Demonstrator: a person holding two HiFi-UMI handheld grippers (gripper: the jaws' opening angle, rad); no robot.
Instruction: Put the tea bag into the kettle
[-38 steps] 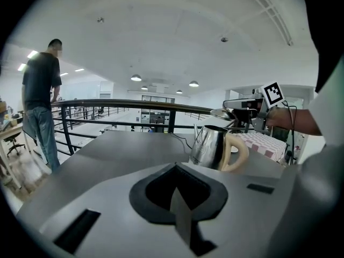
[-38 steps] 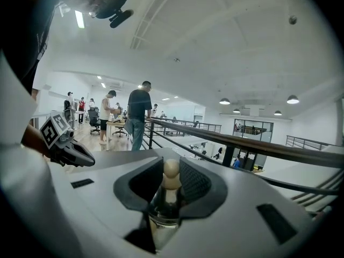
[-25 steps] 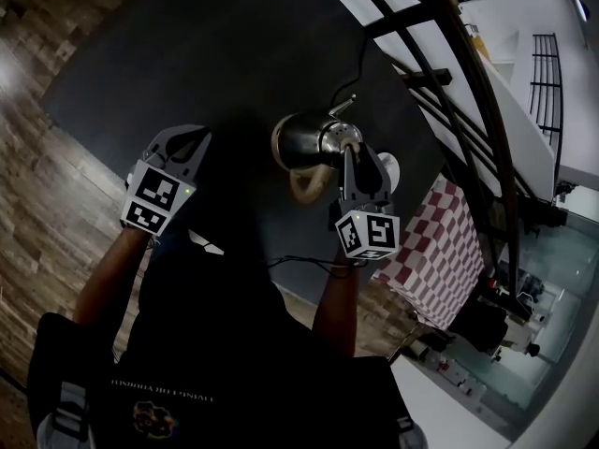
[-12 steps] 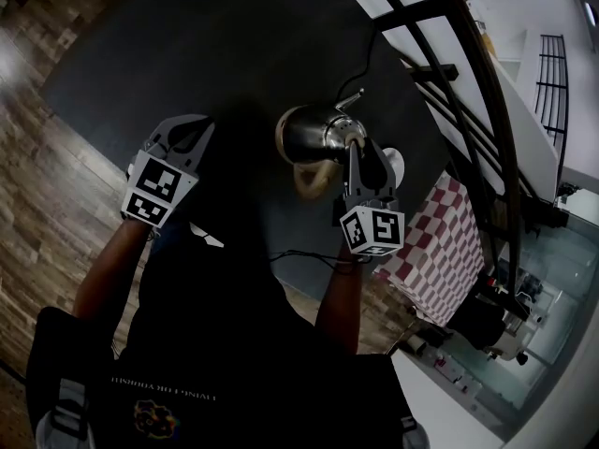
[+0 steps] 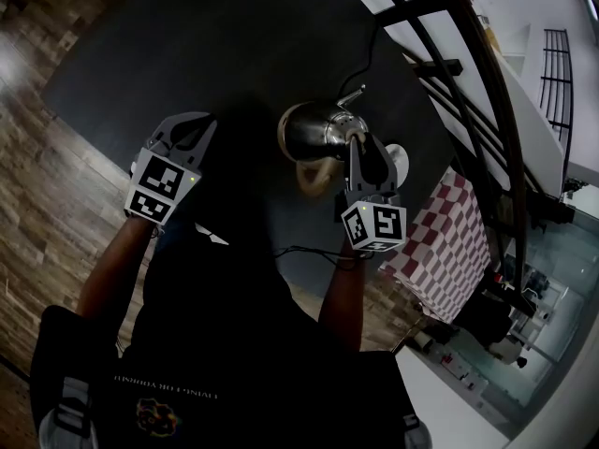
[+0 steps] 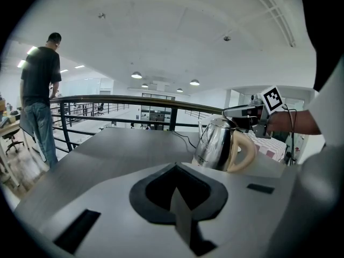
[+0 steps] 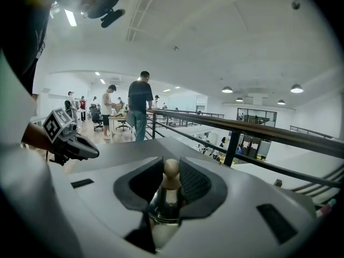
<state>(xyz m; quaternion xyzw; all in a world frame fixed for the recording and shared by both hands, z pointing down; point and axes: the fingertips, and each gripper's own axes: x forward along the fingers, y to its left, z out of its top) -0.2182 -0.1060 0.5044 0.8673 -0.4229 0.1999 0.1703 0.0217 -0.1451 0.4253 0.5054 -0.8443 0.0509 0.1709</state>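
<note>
Right gripper (image 5: pixel 356 148) is clamping the lid knob (image 7: pixel 171 168) on the kettle (image 5: pixel 311 131), probably for lifting the lid to clear the opening. Left gripper (image 5: pixel 187 131) is idling at the left, jaws together, empty. Tea bag isn't showing; possibly the pale blob (image 5: pixel 397 161) right of the kettle.

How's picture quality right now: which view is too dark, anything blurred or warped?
Head view: dim, underexposed; the kettle glints. Left gripper view: bright, sharp kettle, railing bowed by the wide lens. Right gripper view: well lit, lid knob clear between the jaws.
</note>
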